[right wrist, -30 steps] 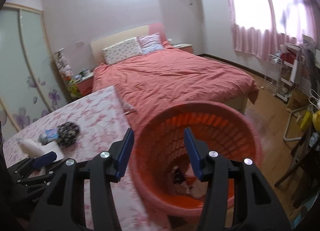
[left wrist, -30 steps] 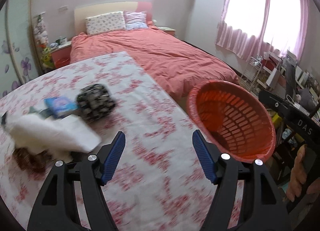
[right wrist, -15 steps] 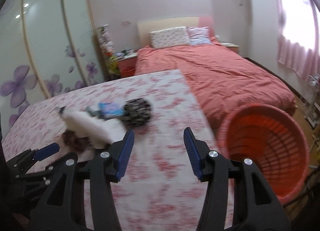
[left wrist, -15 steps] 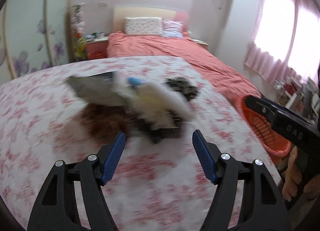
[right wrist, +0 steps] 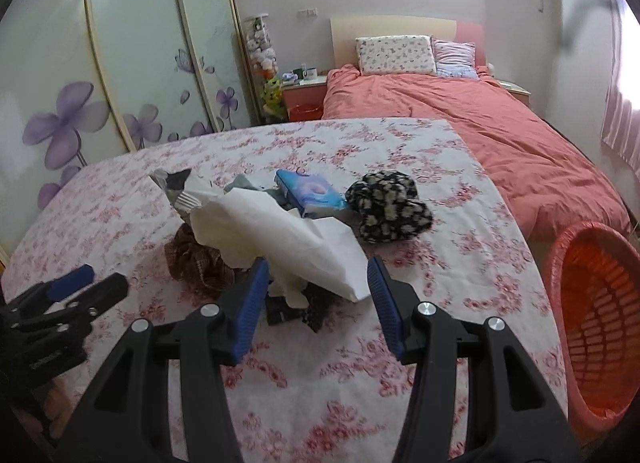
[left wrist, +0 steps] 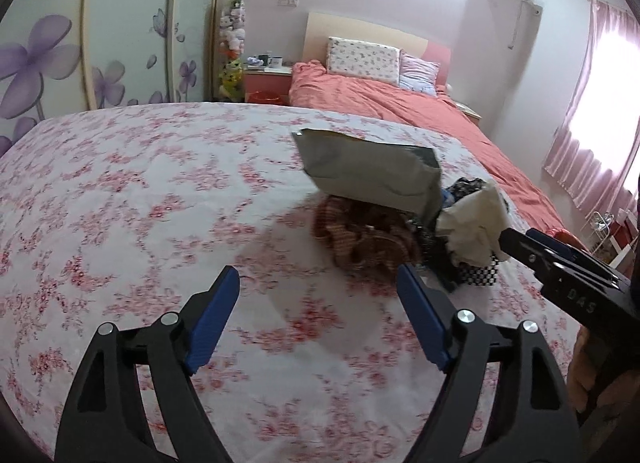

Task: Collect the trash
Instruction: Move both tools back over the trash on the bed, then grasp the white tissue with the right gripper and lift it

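A heap of trash is seen on the tabletop (right wrist: pixel 120 199), which is covered by a pink floral cloth. In the right wrist view the heap is made up of crumpled white paper (right wrist: pixel 280 235), a grey mailer bag (right wrist: pixel 176 191) at its far left, a brown patterned wrapper (right wrist: pixel 196 259) beneath, a blue tissue pack (right wrist: pixel 308 191) behind, and a black-and-white spotted bundle (right wrist: pixel 388 207) just beside it on the right. The right tool (right wrist: pixel 316 299) is held low over the near edge of the heap; its blue pads are spread apart, nothing is pressed between them, and the white paper lies just beyond the tips. The left tool (left wrist: pixel 318 317) is pointed at bare cloth left of the heap; its jaws are opening and nothing is between them. In the left wrist view the grey mailer bag (left wrist: pixel 372 175) is propped over the brown wrapper (left wrist: pixel 360 239). An orange basket (right wrist: pixel 600 311) stands off the tabletop's right edge, well apart from the heap. A bed (right wrist: pixel 500 131) with a coral cover is seen behind.
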### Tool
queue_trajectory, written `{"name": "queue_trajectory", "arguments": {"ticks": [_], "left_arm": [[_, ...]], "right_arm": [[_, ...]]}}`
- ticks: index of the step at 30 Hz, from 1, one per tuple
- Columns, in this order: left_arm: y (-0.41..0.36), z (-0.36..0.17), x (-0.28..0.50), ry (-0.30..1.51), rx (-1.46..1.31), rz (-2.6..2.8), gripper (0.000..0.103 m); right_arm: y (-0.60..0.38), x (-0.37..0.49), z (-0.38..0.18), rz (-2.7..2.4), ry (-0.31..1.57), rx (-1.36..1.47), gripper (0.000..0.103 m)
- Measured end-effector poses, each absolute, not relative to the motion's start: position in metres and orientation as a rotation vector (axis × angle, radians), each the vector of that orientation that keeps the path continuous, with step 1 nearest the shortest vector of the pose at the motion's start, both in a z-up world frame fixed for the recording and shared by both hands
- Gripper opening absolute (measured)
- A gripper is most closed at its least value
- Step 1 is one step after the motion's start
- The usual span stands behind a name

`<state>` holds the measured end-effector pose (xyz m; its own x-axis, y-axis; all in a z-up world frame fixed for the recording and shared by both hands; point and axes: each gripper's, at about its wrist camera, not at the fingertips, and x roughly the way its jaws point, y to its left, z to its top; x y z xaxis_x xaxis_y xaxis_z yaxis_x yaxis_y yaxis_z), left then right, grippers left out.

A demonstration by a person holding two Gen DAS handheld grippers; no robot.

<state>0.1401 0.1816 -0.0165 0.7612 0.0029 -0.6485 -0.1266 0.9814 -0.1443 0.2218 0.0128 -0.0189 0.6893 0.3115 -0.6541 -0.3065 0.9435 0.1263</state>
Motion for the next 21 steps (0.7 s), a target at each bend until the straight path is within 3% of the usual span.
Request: {"name": "queue_trajectory", "arguments": {"ticks": [5,13,21], "left_arm": [[0.19,-0.018,0.138,0.708,-0.192,0.078,0.08],[0.195,-0.022,0.14,0.719,-0.201,0.074,0.08],[0.185,-0.017,0.146,0.719,-0.195,0.048,0.081]], "right_arm": [[0.021,0.237,-0.026,0.327,0.754,-0.014,0.049],[0.026,0.237,-0.025,0.35,0.742,-0.035,0.019],[0.015,0.224,-0.015,0.357,0.7,-0.005,0.014]]}}
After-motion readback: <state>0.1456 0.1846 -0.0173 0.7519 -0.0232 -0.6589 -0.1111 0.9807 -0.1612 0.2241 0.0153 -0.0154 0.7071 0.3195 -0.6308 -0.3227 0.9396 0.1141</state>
